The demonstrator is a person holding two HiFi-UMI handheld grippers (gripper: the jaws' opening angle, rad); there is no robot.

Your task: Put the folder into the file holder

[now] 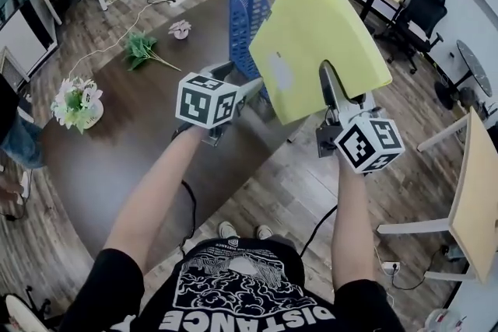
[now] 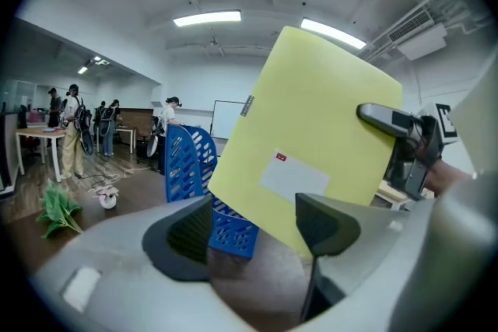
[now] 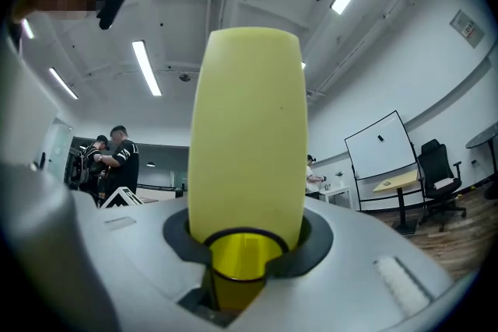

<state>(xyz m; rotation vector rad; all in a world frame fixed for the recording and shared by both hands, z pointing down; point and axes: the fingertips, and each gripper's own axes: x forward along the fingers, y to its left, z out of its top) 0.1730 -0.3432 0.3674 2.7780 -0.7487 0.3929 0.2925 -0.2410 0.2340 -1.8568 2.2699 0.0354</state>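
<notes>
A yellow folder with a white label is held up in the air, tilted, above the table's right edge. My right gripper is shut on its lower right edge; in the right gripper view the folder rises straight from between the jaws. The blue perforated file holder stands on the dark table behind the folder, partly hidden by it. My left gripper is open just left of the folder's lower corner, with nothing between its pads. In the left gripper view the folder hangs in front of the file holder.
On the dark oval table lie a green plant sprig, a small pink flower pot and a white flower pot. Desks, chairs and people stand round the room; a wooden desk is at the right.
</notes>
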